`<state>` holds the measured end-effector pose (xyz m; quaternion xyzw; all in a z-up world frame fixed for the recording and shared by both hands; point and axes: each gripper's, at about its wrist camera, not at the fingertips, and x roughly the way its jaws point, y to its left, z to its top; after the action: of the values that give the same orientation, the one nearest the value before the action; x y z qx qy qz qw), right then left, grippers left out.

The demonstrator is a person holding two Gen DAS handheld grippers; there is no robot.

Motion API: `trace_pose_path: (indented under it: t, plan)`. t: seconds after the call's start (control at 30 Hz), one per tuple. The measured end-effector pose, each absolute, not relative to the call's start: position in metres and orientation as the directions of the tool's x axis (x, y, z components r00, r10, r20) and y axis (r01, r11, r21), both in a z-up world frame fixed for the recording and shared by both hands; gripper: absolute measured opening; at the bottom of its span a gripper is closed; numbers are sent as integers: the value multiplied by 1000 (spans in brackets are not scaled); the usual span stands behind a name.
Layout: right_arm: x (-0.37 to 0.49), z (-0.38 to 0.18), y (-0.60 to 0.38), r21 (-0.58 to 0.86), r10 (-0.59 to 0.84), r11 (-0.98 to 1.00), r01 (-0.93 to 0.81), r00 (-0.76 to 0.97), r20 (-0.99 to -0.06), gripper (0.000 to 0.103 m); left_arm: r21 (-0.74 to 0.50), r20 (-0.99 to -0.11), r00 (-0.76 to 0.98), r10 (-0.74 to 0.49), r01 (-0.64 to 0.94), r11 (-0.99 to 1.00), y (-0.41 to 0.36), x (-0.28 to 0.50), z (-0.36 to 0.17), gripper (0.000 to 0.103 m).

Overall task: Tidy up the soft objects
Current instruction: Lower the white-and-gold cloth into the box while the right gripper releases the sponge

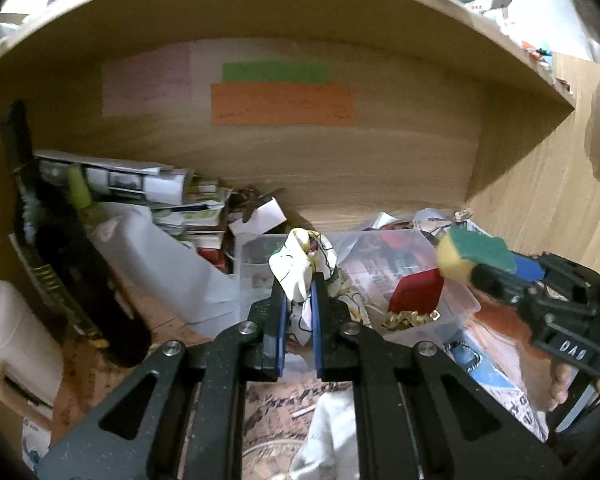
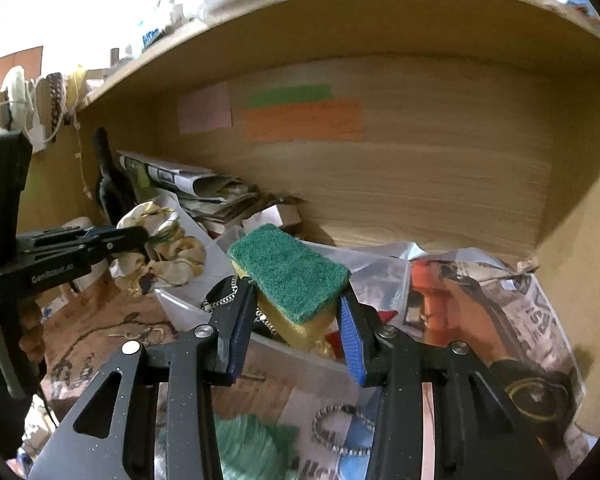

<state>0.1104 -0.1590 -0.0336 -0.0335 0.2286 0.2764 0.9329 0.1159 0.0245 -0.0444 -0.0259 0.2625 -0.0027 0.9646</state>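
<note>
My left gripper (image 1: 300, 296) is shut on a white patterned cloth (image 1: 306, 258) and holds it above a clear plastic box (image 1: 452, 312) inside a wooden shelf. The cloth (image 2: 160, 248) and left gripper (image 2: 140, 234) also show at the left of the right wrist view. My right gripper (image 2: 296, 312) is shut on a yellow sponge with a green scouring top (image 2: 290, 272), held above the same clear box (image 2: 180, 304). In the left wrist view the sponge (image 1: 476, 254) and right gripper (image 1: 480, 274) are at the right.
A dark bottle (image 1: 60, 240) leans at the left beside a white container (image 1: 16, 336) and a stack of papers (image 1: 160, 196). Newspaper and plastic wrap (image 2: 500, 304) lie at the right. A chain bracelet (image 2: 340, 428) and green fabric (image 2: 248, 448) lie below. The box holds a red item (image 1: 416, 290).
</note>
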Motion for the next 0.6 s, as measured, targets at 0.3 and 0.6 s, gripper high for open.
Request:
trace_pose_path:
  t: [0.3,0.6]
  plan:
    - [146,-53,-135,61,488,839,-541,699,-522,36,-50,-571,820,-27,-3,999,13,161,-68,10]
    - [172,-86,-119,86,483,822,-563,609,-629,37,-65,-662,750,-15,-37,997,23,189,-101,10]
